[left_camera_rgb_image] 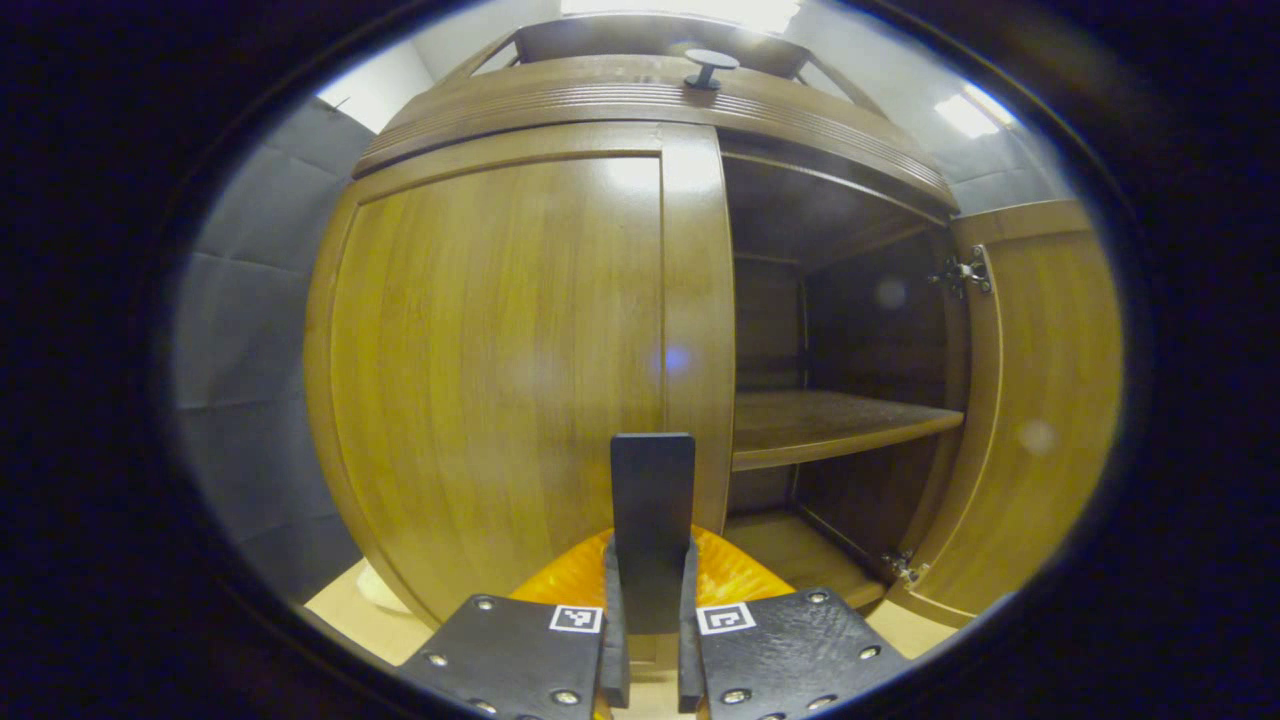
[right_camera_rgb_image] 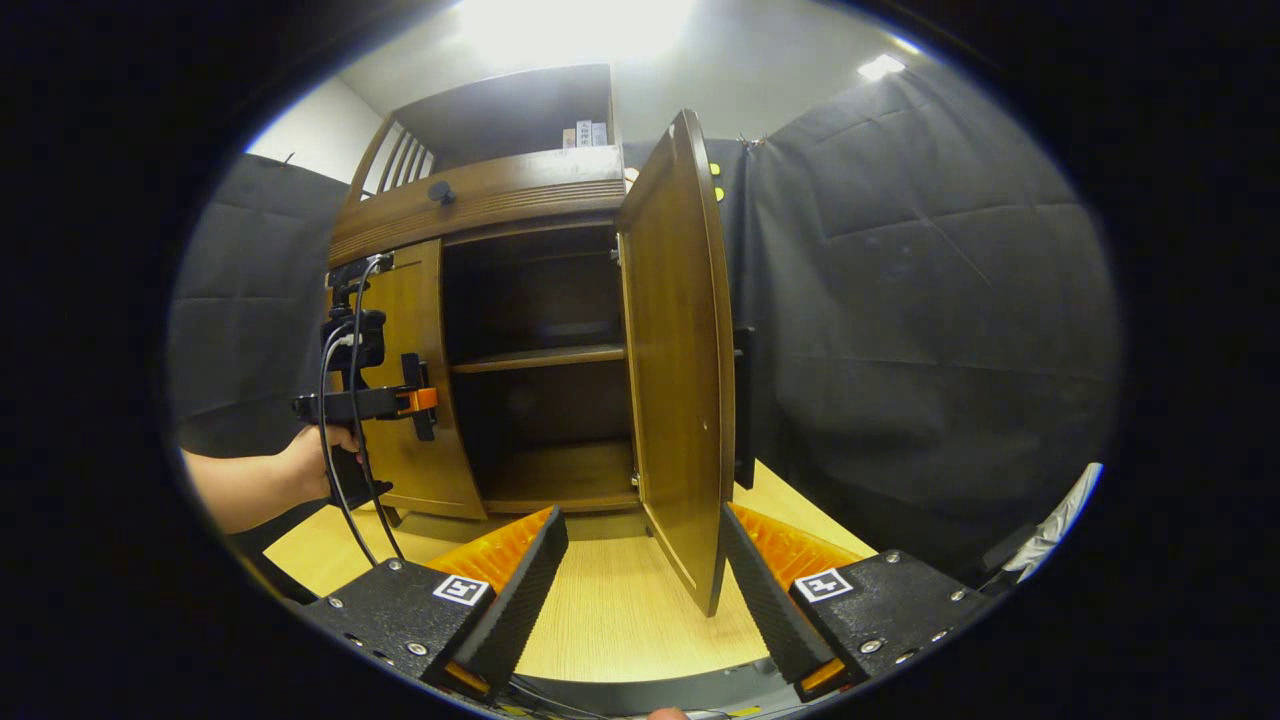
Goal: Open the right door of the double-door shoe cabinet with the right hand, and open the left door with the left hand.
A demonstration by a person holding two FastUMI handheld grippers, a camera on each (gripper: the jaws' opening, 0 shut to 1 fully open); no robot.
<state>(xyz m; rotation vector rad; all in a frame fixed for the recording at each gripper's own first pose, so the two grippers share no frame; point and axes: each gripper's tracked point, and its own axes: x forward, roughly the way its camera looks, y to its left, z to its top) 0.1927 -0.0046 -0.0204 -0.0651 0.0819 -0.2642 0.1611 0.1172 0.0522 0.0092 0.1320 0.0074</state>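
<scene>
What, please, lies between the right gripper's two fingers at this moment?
In the right gripper view, the open right door's lower edge stands in the gap of the right gripper, touching neither finger, above the bare floor.

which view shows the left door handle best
The left gripper view: the left door handle stands close and central, with the left gripper shut on it. In the right gripper view it is a small dark bar on the closed left door, far off.
</scene>
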